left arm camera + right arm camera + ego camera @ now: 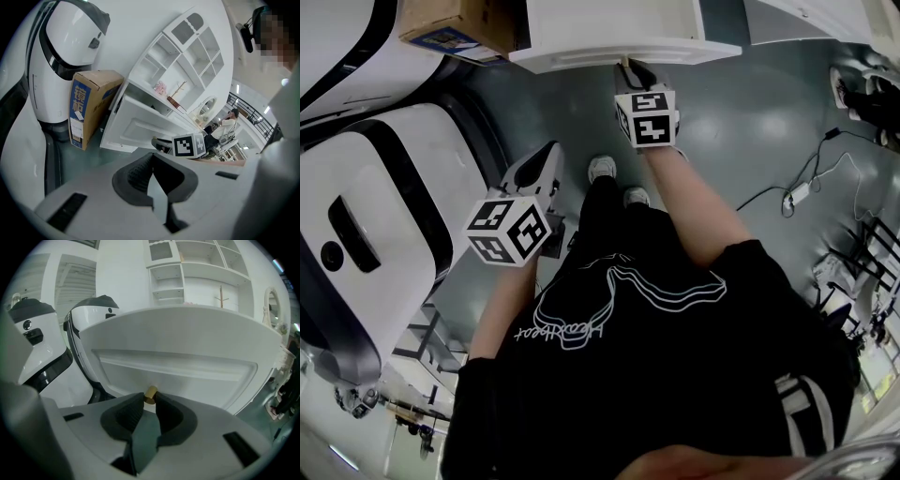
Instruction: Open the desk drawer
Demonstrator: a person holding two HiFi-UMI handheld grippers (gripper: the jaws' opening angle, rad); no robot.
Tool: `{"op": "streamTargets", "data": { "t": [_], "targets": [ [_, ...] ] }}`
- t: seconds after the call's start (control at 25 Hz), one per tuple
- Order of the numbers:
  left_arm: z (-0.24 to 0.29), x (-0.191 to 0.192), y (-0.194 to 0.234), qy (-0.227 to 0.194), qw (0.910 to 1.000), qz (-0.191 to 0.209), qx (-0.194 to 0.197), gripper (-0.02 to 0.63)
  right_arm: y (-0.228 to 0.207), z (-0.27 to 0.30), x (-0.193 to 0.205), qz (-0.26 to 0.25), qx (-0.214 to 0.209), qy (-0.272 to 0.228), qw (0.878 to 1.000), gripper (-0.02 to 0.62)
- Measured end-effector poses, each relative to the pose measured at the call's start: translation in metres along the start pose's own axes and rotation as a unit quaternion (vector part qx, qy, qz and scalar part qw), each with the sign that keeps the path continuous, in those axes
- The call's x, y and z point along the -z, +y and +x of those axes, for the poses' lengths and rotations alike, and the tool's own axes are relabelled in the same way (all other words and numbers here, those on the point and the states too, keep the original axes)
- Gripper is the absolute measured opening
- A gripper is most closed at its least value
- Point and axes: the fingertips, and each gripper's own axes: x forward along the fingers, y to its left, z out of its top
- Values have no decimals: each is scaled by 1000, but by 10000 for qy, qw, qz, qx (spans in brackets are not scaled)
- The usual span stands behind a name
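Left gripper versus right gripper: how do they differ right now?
The right gripper is shut on the brass knob; the left gripper is shut on nothing. The right gripper is up against the drawer front; the left gripper hangs back, apart from it. Both face the drawer front, tilted downward.

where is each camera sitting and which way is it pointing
Head view: on the person's head, facing steeply down; shows their black shirt, arms, shoes, the left claw and the right claw at the open drawer.
Left gripper view: rides the left claw, looking along its closed jaws toward the desk and cardboard box; the right claw's marker cube shows.
Right gripper view: rides the right claw, close on the drawer front; its jaws grip the brass knob.
Shared: all three show the drawer.
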Motion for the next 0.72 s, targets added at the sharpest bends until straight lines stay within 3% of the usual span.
{"op": "streamTargets", "data": {
  "t": [0.48,0.64,0.72],
  "targets": [
    [-11,12,-10,-117,9999,-35,-92,3,2,-5,5,-24,-42,8,10000,83],
    [-17,20,-14,-159,9997,-37,-162,3,-1,-6,4,184,-148,-19,9997,87],
    [-19,24,-18,-195,9997,-38,-171,3,-4,-10,3,304,-207,-68,9993,151]
  ]
}}
